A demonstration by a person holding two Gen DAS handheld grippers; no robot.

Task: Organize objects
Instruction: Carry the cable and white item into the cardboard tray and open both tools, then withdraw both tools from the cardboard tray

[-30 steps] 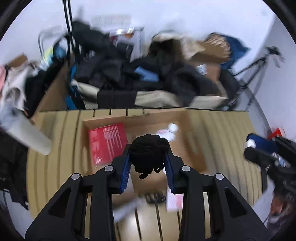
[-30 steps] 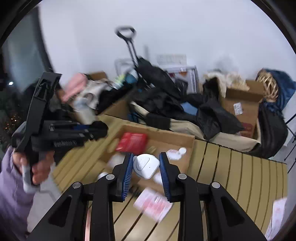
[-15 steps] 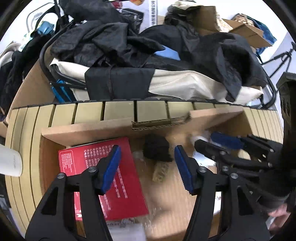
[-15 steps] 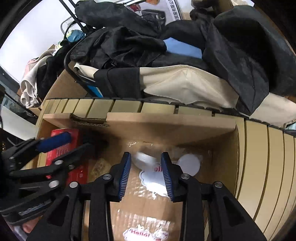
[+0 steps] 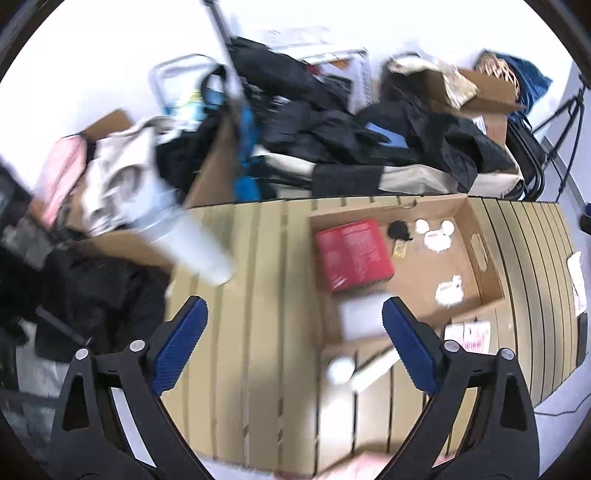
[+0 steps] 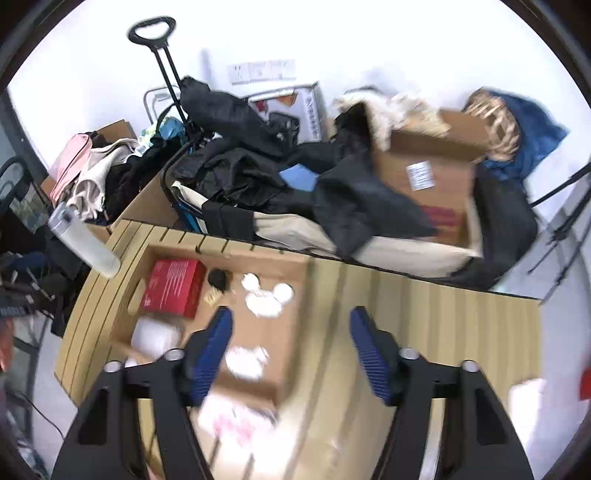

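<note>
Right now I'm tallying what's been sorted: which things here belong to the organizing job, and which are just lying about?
Part of the job:
cardboard box
red box
black bundle
white round pieces

Lying about:
clothes pile
white bottle
trolley handle

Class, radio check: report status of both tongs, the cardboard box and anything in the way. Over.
Left tongs and right tongs opening, both empty. Red box, black bundle, white pieces inside cardboard box. Way clear.

Left tongs (image 5: 295, 345) opening, empty, above slatted table (image 5: 236, 295).
</note>
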